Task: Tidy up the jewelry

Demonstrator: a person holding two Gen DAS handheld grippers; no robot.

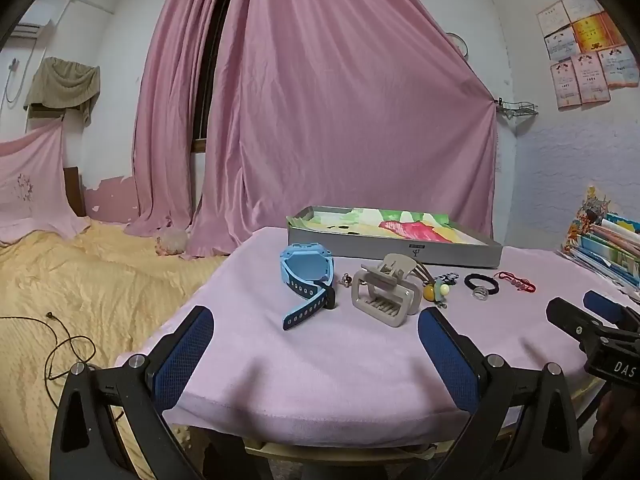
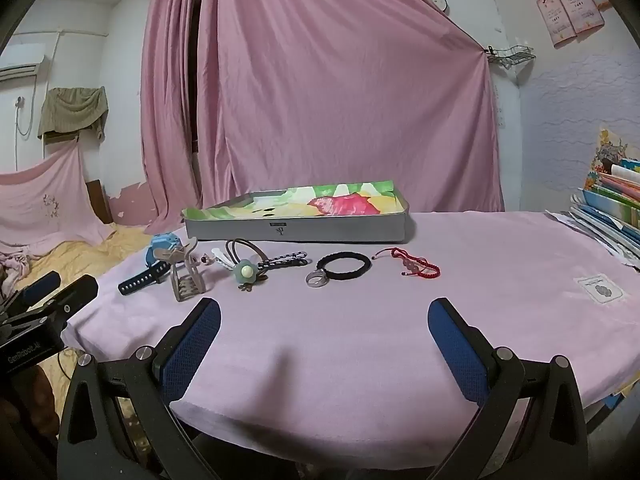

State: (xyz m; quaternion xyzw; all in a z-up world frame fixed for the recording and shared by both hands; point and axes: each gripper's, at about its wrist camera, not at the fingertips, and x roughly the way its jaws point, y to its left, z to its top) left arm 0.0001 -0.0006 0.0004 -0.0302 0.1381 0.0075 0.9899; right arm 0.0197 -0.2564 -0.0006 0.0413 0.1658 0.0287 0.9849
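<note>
**Jewelry in a row, both tongs spread and empty**

On the counter (image 2: 480,280), under a pink cloth, the jewelry lies in a loose row in front of a shallow grey tray (image 2: 296,228) lined with a bright printed sheet. At the row's left end is a light blue smartwatch (image 1: 306,270) with a dark blue strap, and just beside it a beige claw hair clip (image 1: 384,292) standing on its teeth. A small ring or earring (image 1: 345,280) lies between the two; it is too small to tell which. Further right come a hair tie with a green and yellow charm (image 2: 245,271), a black-and-white braided cord (image 2: 284,260), a black hair band (image 2: 345,266) with a silver ring (image 2: 316,279) touching its near edge, and a red string bracelet (image 2: 416,265) at the right end. Nothing from the row is in the tray.

The left tongs (image 1: 316,356) hover over the near edge of the cloth, jaws wide apart and holding nothing, facing the watch and clip. The right tongs (image 2: 324,344) are likewise spread and empty, facing the black band and ring. Each pair shows at the edge of the other's view.

A stack of colourful books (image 2: 612,208) sits at the counter's right side. Behind hang pink curtains (image 2: 320,100), and a bed with a yellow cover (image 1: 80,280) lies to the left.
</note>
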